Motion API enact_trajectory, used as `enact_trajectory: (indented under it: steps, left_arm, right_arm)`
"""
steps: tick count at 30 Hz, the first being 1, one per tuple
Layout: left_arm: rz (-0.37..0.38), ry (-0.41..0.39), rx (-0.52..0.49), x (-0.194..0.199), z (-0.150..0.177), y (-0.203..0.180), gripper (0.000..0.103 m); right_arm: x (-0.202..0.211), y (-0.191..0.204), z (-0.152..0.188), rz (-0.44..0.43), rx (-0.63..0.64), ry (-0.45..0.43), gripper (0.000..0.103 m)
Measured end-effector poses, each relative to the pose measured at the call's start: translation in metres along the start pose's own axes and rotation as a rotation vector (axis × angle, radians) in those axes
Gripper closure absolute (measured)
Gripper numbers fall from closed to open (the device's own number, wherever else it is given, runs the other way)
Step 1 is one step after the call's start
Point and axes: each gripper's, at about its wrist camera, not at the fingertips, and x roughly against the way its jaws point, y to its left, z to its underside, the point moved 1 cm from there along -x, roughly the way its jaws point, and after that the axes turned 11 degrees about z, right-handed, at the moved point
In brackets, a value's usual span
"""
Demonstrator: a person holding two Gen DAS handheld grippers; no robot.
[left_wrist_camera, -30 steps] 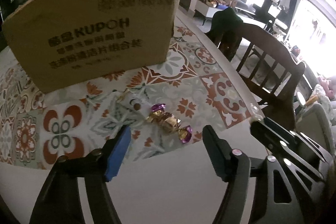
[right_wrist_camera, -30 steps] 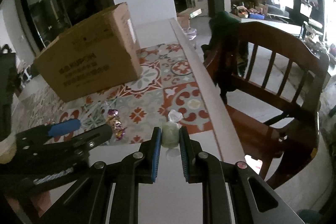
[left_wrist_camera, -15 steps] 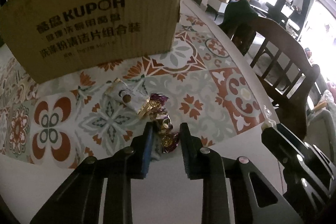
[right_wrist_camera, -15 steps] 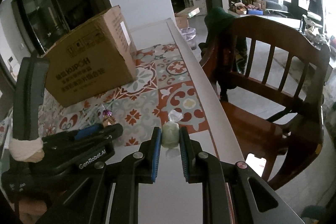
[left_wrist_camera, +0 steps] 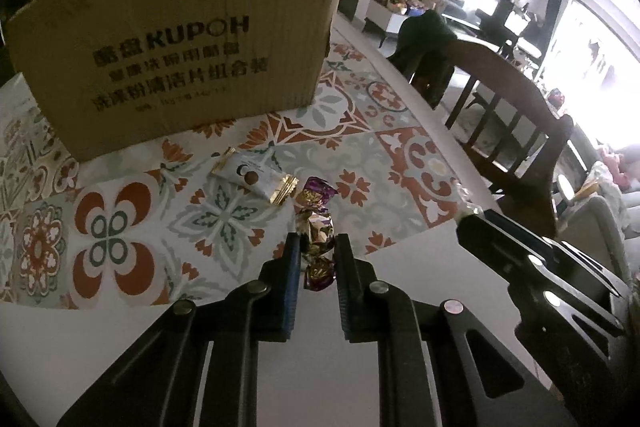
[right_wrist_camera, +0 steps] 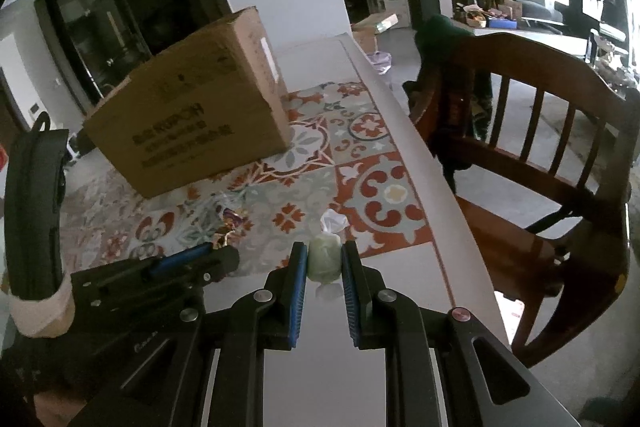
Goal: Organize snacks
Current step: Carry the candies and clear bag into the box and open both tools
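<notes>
Now, with the left gripper [left_wrist_camera: 316,253] just closed on the purple candy [left_wrist_camera: 316,227] and the right gripper [right_wrist_camera: 324,261] clamping the green sweet [right_wrist_camera: 323,261], lift both straight up, gently, toward the cardboard box [left_wrist_camera: 180,55].

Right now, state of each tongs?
Left tongs: jaws just closed onto the purple-and-gold wrapped candy.
Right tongs: shut on the pale green wrapped candy.
</notes>
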Motion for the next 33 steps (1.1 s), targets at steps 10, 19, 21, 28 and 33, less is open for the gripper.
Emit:
enact_trajectory:
  steps: [10,19,21,28,33]
  left_arm:
    - [0.003,-0.086,-0.037,0.048,-0.004,0.003,0.087]
    - [-0.003,-0.197,-0.09,0.092,-0.026,0.003,0.087]
    - [-0.003,-0.221,-0.094,0.102,-0.031,0.005,0.087]
    - [-0.021,-0.29,-0.095,0.13,-0.054,0.019,0.087]
    - [-0.047,-0.328,-0.1,0.145,-0.069,0.031,0.087]
  right_arm:
    - [0.024,0.018,-0.008,-0.032,0.018,-0.044,0.084]
    - [0.049,0.037,-0.026,-0.057,0.039,-0.109,0.084]
    - [0.055,0.043,-0.033,-0.065,0.048,-0.128,0.084]
    - [0.068,0.066,-0.059,-0.109,0.069,-0.186,0.084]
    - [0.074,0.085,-0.08,-0.138,0.094,-0.225,0.084]
